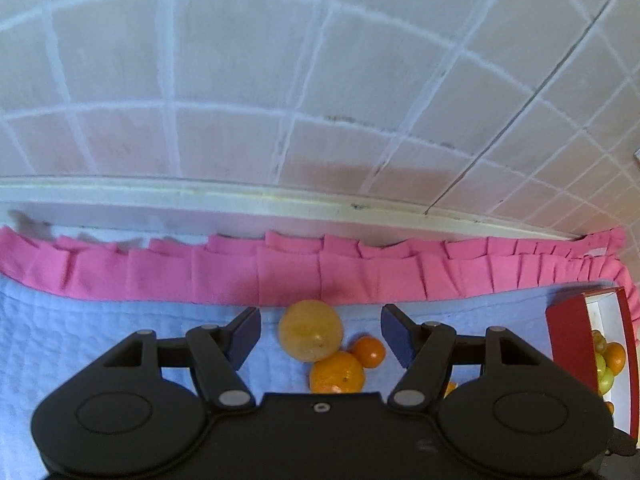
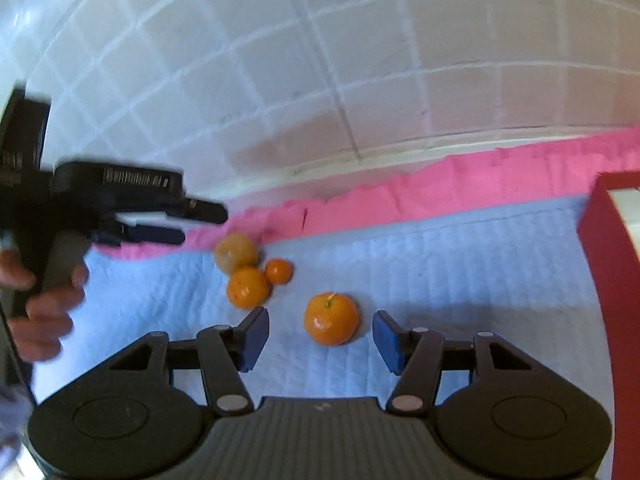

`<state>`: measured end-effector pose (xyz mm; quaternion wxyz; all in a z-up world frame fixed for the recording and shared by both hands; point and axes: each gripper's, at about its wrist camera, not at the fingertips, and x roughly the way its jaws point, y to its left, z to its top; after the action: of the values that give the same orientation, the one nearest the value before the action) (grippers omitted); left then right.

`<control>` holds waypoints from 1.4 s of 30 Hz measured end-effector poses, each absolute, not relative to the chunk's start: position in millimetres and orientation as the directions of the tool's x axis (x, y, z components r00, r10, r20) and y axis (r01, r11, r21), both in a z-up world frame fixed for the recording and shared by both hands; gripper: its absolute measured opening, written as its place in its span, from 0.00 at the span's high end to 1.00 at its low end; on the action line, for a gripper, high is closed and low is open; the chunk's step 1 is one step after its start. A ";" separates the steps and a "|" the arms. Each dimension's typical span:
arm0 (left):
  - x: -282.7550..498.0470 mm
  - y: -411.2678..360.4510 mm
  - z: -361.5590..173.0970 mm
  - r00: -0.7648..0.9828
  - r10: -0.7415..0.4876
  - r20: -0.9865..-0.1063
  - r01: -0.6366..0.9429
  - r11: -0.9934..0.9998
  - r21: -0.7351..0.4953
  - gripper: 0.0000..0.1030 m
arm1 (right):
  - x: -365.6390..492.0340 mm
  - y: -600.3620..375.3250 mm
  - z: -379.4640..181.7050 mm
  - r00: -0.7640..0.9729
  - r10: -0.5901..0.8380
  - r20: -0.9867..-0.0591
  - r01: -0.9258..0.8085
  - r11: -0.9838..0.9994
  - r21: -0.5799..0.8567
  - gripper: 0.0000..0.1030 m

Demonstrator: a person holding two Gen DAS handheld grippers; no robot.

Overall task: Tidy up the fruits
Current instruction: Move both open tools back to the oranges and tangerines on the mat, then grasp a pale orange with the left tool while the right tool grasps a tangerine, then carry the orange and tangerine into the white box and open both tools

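Observation:
My left gripper (image 1: 320, 334) is open, and a yellow fruit (image 1: 310, 330) lies between its fingers on the light blue cloth (image 1: 120, 320). An orange (image 1: 337, 373) and a small orange (image 1: 368, 351) touch it. My right gripper (image 2: 320, 338) is open, with a stemmed orange (image 2: 331, 318) between its fingers, untouched. In the right wrist view the yellow fruit (image 2: 236, 252), orange (image 2: 248, 287) and small orange (image 2: 278, 271) cluster further back, with the left gripper (image 2: 176, 224) just left of them. A red box (image 1: 592, 356) at the right holds several fruits (image 1: 608, 364).
The cloth has a pink ruffled border (image 1: 320, 268) along a white ledge (image 1: 280, 196) below a tiled wall (image 1: 280, 80). The red box (image 2: 612, 260) stands at the right edge in the right wrist view. A hand (image 2: 44, 300) holds the left gripper.

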<state>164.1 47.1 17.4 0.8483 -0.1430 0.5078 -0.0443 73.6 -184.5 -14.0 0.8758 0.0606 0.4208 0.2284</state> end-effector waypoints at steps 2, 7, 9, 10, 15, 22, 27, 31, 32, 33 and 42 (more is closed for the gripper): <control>167.8 46.5 10.5 0.463 -0.230 -0.856 -0.070 0.953 -0.294 0.30 | 79.4 -180.0 -23.5 0.536 0.446 -0.716 -0.357 0.889 0.287 0.42; 177.9 45.1 -8.3 0.427 -0.232 -0.874 -0.084 0.952 -0.294 0.40 | 87.1 -166.9 -40.6 0.524 0.424 -0.739 -0.381 0.893 0.242 0.45; 179.7 44.9 -12.9 0.416 -0.234 -0.879 -0.088 0.951 -0.295 0.46 | 89.8 -162.0 -46.5 0.524 0.414 -0.745 -0.383 0.895 0.229 0.46; 180.3 45.2 -14.9 0.413 -0.234 -0.880 -0.090 0.951 -0.295 0.46 | 90.7 -160.6 -48.3 0.522 0.414 -0.746 -0.384 0.895 0.228 0.47; 181.6 46.9 -21.9 0.400 -0.229 -0.887 -0.112 0.949 -0.295 0.48 | 94.8 -159.5 -51.0 0.531 0.421 -0.736 -0.379 0.894 0.238 0.52; 179.0 45.6 -20.7 0.430 -0.218 -0.876 -0.131 0.945 -0.299 0.53 | 95.1 -170.8 -48.1 0.529 0.455 -0.717 -0.365 0.884 0.292 0.59; 170.7 45.1 -6.6 0.482 -0.236 -0.843 -0.113 0.938 -0.328 0.53 | 88.7 -187.1 -35.9 0.564 0.468 -0.680 -0.345 0.882 0.321 0.60; 164.1 43.0 7.0 0.514 -0.260 -0.818 -0.098 0.929 -0.357 0.53 | 80.2 -205.0 -22.3 0.604 0.480 -0.637 -0.326 0.877 0.352 0.60; 162.7 41.0 11.1 0.519 -0.265 -0.812 -0.090 0.929 -0.360 0.53 | 78.0 -209.2 -19.0 0.612 0.480 -0.628 -0.319 0.877 0.359 0.60; 161.2 38.3 15.7 0.525 -0.268 -0.808 -0.082 0.929 -0.361 0.53 | 76.1 -214.1 -15.4 0.621 0.481 -0.619 -0.311 0.876 0.369 0.60; 146.4 -5.3 56.0 0.584 -0.316 -0.748 0.019 0.926 -0.376 0.53 | 46.4 -290.6 10.7 0.727 0.455 -0.515 -0.170 0.845 0.506 0.60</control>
<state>146.4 -5.3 56.0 0.8743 -0.1663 0.4458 -0.0957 46.4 -290.6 10.7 0.9033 0.2177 0.3266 0.1730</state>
